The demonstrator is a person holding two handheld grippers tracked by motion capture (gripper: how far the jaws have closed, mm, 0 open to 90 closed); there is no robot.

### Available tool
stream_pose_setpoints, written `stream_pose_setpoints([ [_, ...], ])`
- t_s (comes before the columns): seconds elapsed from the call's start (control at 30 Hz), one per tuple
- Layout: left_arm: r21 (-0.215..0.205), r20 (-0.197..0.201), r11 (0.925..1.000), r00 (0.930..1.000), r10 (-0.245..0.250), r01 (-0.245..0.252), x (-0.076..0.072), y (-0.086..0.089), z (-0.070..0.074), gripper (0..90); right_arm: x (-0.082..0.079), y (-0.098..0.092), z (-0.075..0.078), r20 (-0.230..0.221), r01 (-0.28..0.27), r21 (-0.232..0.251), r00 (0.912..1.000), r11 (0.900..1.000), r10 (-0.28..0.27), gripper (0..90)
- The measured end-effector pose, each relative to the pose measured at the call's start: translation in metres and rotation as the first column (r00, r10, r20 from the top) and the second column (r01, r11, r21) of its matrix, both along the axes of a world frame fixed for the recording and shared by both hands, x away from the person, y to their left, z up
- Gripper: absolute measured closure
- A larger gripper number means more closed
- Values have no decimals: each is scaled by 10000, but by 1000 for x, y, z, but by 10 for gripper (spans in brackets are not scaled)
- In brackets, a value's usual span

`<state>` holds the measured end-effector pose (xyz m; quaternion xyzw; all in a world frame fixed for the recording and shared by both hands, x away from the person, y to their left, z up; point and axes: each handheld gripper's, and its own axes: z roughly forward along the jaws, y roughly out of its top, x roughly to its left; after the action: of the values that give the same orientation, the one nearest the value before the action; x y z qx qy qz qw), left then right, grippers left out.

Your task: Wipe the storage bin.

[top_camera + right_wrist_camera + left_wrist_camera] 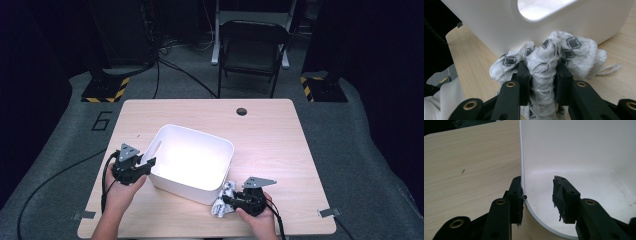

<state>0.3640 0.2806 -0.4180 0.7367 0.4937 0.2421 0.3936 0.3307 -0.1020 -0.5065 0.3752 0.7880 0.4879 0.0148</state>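
Pale wood table (280, 150) carries a white bin (192, 162) near its middle. At left, the left gripper (145, 165) straddles the bin's wall, one jaw outside against it, the other spread inside, not yet pinching. At right, the right gripper (227, 202) is clamped on a crumpled patterned cloth (554, 53) just beside the bin's outer wall. Likely step: steadying the bin; next, the cloth needs lifting over the rim

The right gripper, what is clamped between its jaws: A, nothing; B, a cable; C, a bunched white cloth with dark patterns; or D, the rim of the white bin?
C: the right gripper has its jaws pressed into the bunched white patterned cloth, which lies beside the white bin.
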Motion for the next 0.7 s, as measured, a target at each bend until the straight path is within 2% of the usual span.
stream_pose_setpoints([
  [0.1, -1, -10, 10000, 10000, 47, -47, 0, 0, 0, 611, -2, 1, 6, 355, -9, -258, 9994, 9997, 18, 707],
  [0.17, -47, -33, 10000, 10000, 83, -83, 0, 0, 0, 610, -5, 0, 14, 554, 119, 218, 9984, 9997, -131, 707],
  [0.23, -92, -25, 9999, 9999, 131, -131, 0, 0, 0, 609, -9, -4, 27, 976, 152, 863, 9949, 9962, -236, 705],
  [0.27, -74, -23, 9999, 9999, 145, -145, 0, 0, 0, 610, -11, -4, 33, 1305, 151, 1009, 9910, 9948, -282, 705],
  [0.33, -49, -29, 9999, 9999, 145, -145, -1, -1, 0, 610, -16, -4, 43, 1704, 102, 1069, 9850, 9942, -285, 705],
  [0.4, 9, -47, 10000, 10000, 79, -79, -1, -1, 0, 611, -18, -3, 47, 1968, 87, 902, 9801, 9959, -263, 703],
  [0.47, 75, -62, 10000, 10000, 21, -20, -1, -1, 1, 614, -16, -5, 45, 1898, -3, 1020, 9816, 9948, -192, 702],
  [0.57, 59, -28, 10000, 10000, 2, -1, -1, 0, 1, 634, -12, -4, 37, 1578, -4, 797, 9874, 9968, -122, 703],
  [0.67, 38, -23, 10000, 10000, -28, 28, -1, 1, 0, 654, -8, -4, 26, 990, 25, 738, 9950, 9973, -98, 703],
  [0.7, 10, -27, 10000, 10000, -14, 14, -2, 1, 0, 655, -6, -4, 23, 921, 20, 667, 9957, 9978, -82, 703],
])
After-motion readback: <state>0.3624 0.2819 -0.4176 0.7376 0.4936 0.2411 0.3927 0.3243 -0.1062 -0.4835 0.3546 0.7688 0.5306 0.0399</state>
